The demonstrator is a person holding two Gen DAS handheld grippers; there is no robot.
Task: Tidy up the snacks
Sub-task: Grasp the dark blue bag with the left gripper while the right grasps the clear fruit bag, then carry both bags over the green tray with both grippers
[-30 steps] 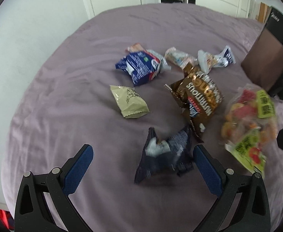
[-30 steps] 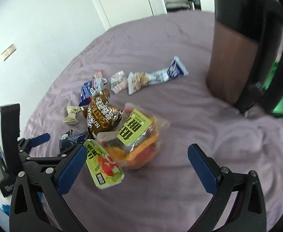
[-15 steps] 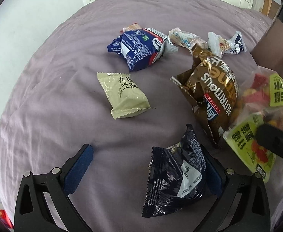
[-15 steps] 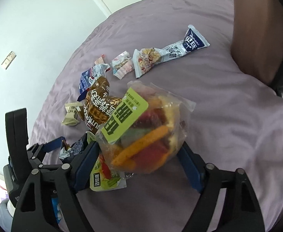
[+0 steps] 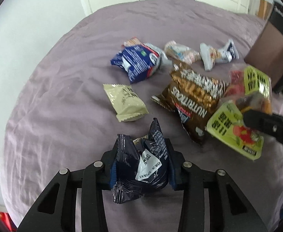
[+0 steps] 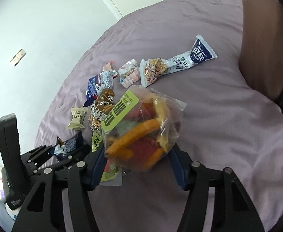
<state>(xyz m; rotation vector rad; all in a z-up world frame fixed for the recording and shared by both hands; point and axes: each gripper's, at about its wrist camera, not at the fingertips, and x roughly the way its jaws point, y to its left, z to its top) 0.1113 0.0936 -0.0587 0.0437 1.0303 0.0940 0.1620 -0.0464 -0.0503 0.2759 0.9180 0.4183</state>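
Snacks: I see them scattered over a purple bed (image 5: 68, 89), most of them grouped toward 12 to 2 o'clock in my left wrist view.
Left hand-held gripper (image 5: 140, 171): my jaws are closing, and both blue pads press the sides of a dark navy packet (image 5: 141, 162), which crumples between them at 6 o'clock.
Right hand-held gripper (image 6: 137, 160): my jaws are closing on a clear bag of colourful fruit chips (image 6: 141, 133) with a lime-green label; the pads touch both of its sides.
Green sachet (image 6: 96, 141): it hangs just beside the fruit-chip bag at its 9 o'clock; I cannot tell if the pads catch it too.
Brown bag (image 5: 191, 102): lies on the bed at 2 o'clock from the navy packet, touching the fruit-chip bag.
Beige packet (image 5: 125, 103): lies flat at 11 o'clock from the navy packet, apart from it.
Blue and white bag (image 5: 137, 62): at 12 o'clock, beyond the beige packet.
Long white and blue wrapper (image 6: 178, 62): far side of the group, at 1 o'clock in my right wrist view, with a small pink and white packet (image 6: 128, 72) just beside it at its 9 o'clock.
Brown cabinet (image 6: 265, 44): stands at 2 o'clock on the bed's edge.
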